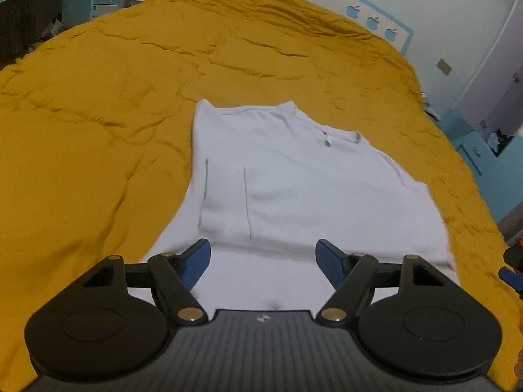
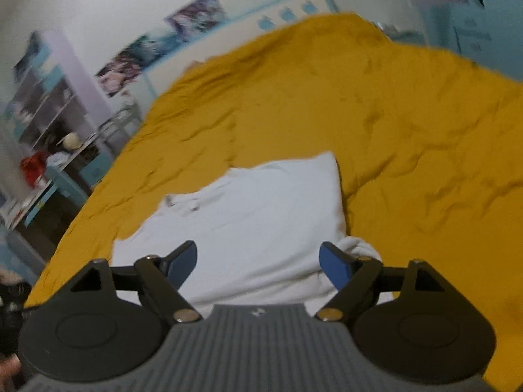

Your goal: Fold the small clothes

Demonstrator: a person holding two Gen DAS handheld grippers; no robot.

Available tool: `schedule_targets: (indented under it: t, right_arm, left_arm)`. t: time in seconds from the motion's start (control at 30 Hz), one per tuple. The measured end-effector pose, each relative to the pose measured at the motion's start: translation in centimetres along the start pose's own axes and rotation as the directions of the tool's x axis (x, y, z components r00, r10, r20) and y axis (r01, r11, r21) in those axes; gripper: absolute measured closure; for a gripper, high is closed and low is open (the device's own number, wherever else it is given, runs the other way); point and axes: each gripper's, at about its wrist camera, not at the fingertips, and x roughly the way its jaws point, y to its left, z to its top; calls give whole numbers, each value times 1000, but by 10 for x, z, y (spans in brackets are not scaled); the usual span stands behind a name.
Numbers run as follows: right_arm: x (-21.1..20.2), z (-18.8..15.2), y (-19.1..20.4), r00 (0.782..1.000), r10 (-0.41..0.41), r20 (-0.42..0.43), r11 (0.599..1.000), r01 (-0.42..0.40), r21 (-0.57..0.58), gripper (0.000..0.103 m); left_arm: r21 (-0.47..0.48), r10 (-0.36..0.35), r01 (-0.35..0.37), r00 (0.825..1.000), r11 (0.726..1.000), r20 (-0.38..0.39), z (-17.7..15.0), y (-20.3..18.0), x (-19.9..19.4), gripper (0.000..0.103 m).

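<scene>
The white shirt (image 1: 304, 189) lies partly folded on the bed (image 1: 98, 114). Your left tool (image 1: 263, 258) and right tool (image 2: 258, 261) are spread, holding nothing. Next, pinch the near hem.

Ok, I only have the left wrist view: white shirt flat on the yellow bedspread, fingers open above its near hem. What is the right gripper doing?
Observer: The right gripper is open, holding nothing, above the white shirt.
Operator: Is the shirt smooth on that side?
Observer: No, a bunched roll of cloth sits beside the right gripper's blue finger.
Operator: Anything beyond the bedspread?
Observer: A shelf unit and wall posters stand past the yellow bedspread.
</scene>
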Motion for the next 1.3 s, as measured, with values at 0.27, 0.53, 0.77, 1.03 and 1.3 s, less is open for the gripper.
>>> schedule_targets:
  t: [0.27,0.53,0.77,1.03,1.3]
  right_arm:
    - [-118,-50,-13,995,95,4,993,-94,-67,21]
    - [-175,-95,-54,994,94,-49,969,-103,-226,21]
    - [-174,-126,-92,992,56,-112,981,-75,-178,21]
    - [-168,-139,-100,983,81,-164,989,-100,-111,21]
    - [-148,-145,-101,964,104,-243,990,-124,-67,21]
  left_arm:
    - [24,-28,29,999,999,-28,-77,34,-113,17]
    - [-16,-38,37,998,999,-58,-129,83,-149,15]
    - [-17,-84,83,993,996,-83,-151,104,-130,16]
    - [-28,-133,131,985,991,-108,-167,100,-123,19]
    - [-29,-169,167,980,986,-106,-174,97,-113,22]
